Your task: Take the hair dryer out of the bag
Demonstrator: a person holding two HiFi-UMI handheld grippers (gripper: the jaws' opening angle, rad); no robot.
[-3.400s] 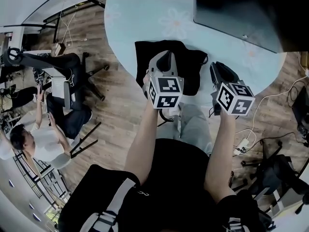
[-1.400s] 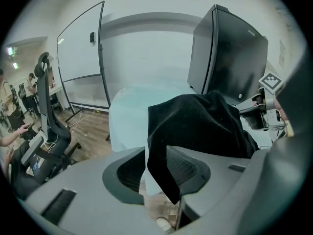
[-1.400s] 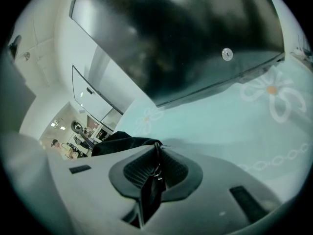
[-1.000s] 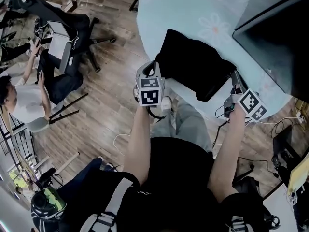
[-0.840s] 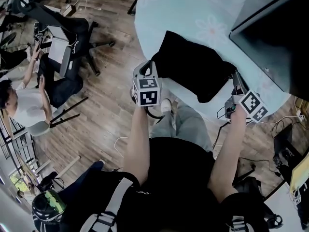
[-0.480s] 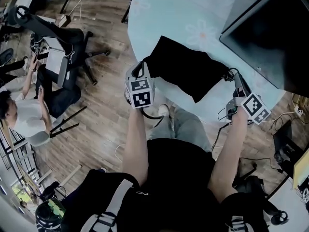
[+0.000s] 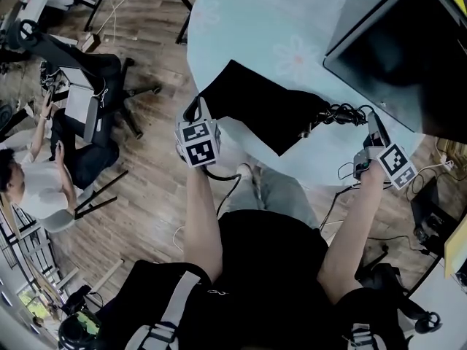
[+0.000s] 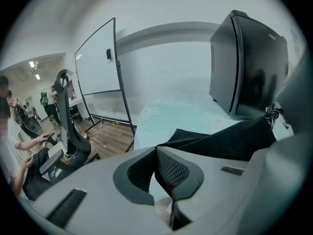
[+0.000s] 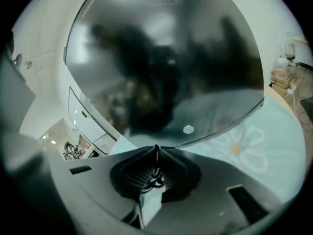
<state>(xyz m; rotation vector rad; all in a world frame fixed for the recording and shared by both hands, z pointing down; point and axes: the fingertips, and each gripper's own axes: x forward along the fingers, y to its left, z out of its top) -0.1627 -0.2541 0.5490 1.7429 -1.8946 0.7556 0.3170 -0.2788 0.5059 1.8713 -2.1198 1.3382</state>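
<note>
A black cloth bag (image 7: 259, 111) lies near the front edge of the pale blue round table (image 7: 248, 28). My left gripper (image 7: 195, 109) is shut on the bag's left corner and holds it up off the table. In the left gripper view the black bag (image 8: 220, 141) runs away from my left gripper (image 8: 156, 148) to the right. My right gripper (image 7: 372, 119) is shut on a black curly cord (image 7: 339, 113) that comes out of the bag's right end. The cord (image 9: 155, 177) also shows between the pads of my right gripper (image 9: 155, 151). The hair dryer's body is hidden inside the bag.
A large dark monitor (image 7: 394, 42) stands on the table at the back right, close above the right gripper. A seated person and an office chair (image 7: 87, 93) are on the wooden floor at left. Cables (image 7: 343, 173) hang under the table at right. A whiteboard (image 8: 98, 62) stands beyond the table.
Both grippers have moved apart and upward. The bag's left corner has lifted with the left gripper, and the right gripper has drawn the curly cord out of the bag's right end.
</note>
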